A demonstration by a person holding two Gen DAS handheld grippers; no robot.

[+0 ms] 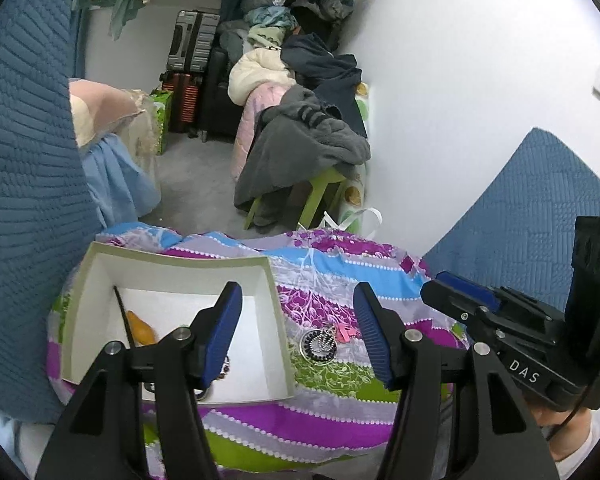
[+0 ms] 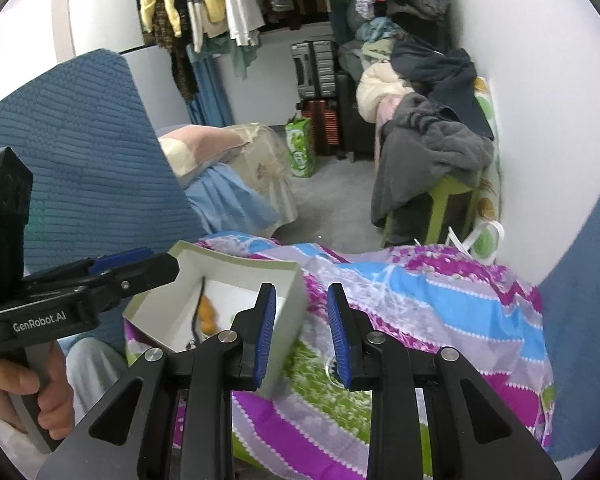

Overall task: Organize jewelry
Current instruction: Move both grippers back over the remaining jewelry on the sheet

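Observation:
An open white box (image 1: 172, 258) sits on a striped floral bedspread (image 1: 340, 416). Inside it lie an orange piece (image 1: 140, 330), a thin black stick (image 1: 124, 316) and a beaded piece (image 1: 225, 366) half hidden behind a finger. Right of the box, a round beaded earring (image 1: 318, 346) and a pink clip (image 1: 345, 332) rest on the cloth. My left gripper (image 1: 298, 334) hangs open above the box's right wall, holding nothing. The right gripper (image 2: 302, 334) hovers over the box (image 2: 236, 262) edge, jaws narrowly apart and empty. Its right finger partly hides the earring (image 2: 331, 365).
Blue quilted cushions (image 1: 20, 200) (image 1: 520, 208) flank the bedspread on both sides. Beyond it stand a green stool piled with grey clothes (image 1: 300, 152), suitcases (image 1: 192, 40), hanging clothes (image 2: 204, 0) and a white wall (image 1: 460, 80). A hand (image 2: 24, 392) holds the left gripper's handle.

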